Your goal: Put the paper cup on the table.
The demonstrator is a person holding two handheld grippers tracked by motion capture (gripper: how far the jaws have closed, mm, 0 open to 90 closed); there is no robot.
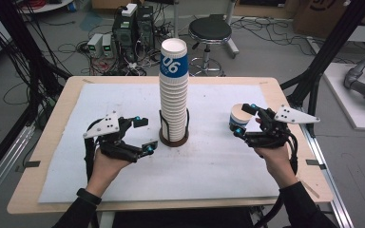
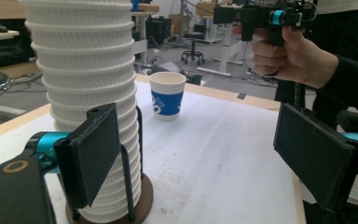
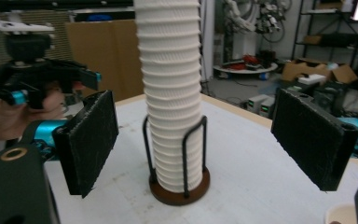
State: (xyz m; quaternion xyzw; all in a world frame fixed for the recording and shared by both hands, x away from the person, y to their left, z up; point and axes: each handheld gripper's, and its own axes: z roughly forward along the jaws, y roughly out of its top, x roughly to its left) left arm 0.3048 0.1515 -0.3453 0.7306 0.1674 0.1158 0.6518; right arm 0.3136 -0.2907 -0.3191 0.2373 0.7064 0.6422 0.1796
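Counter (image 1: 52, 142): cup stack (image 1: 173, 99) betw. both grippers. L gripper (image 1: 142, 135) fingers spread, empty; R gripper (image 1: 244, 121) fingers spread, cup (image 1: 239, 116) just beside, untouched.

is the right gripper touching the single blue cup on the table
Apart. In the left gripper view the single cup stands alone on the white mat, with the right gripper raised well above and to its side, clear space between.

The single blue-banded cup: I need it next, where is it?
In the high view the single cup stands right of the cup stack, just beside the open right gripper.
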